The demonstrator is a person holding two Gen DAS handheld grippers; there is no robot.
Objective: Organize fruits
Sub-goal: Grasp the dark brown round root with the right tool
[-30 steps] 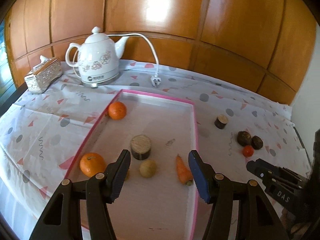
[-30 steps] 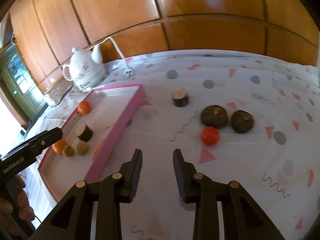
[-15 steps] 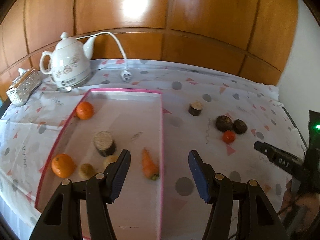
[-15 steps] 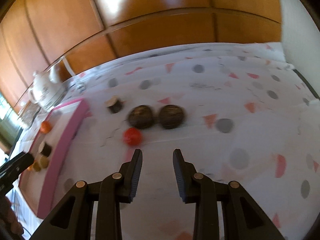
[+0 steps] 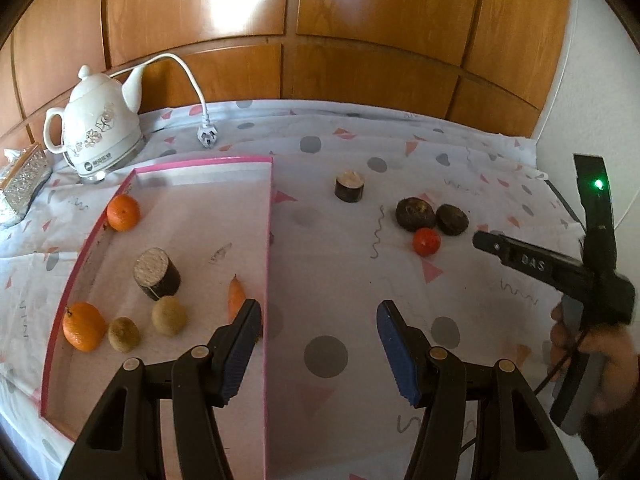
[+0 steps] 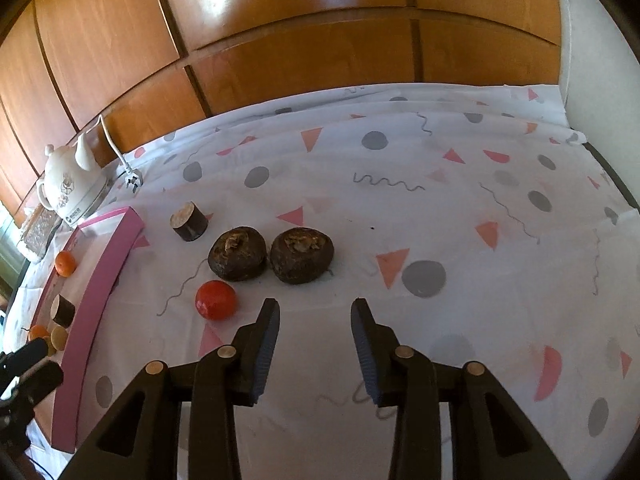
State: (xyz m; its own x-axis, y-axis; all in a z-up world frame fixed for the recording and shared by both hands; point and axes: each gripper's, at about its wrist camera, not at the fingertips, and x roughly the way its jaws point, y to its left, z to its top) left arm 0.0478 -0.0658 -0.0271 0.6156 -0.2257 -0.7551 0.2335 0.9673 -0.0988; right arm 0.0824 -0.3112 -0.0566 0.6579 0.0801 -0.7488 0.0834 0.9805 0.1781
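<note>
Setting, as I see it through the wrist cameras: a home, likely a dining or living room. Evidence: glossy wood wall panelling (image 5: 360,20) behind the tabletop (image 6: 440,208); a white cloth printed with dots, triangles and squiggles over that tabletop; a white floral electric kettle (image 5: 96,132) with its cord and plug (image 5: 207,136) lying loose; an ornate silver tissue box (image 5: 22,184) beside it; a pink-rimmed tray (image 5: 269,216) holding fruit; a plain white wall (image 5: 592,100) at the right.
</note>
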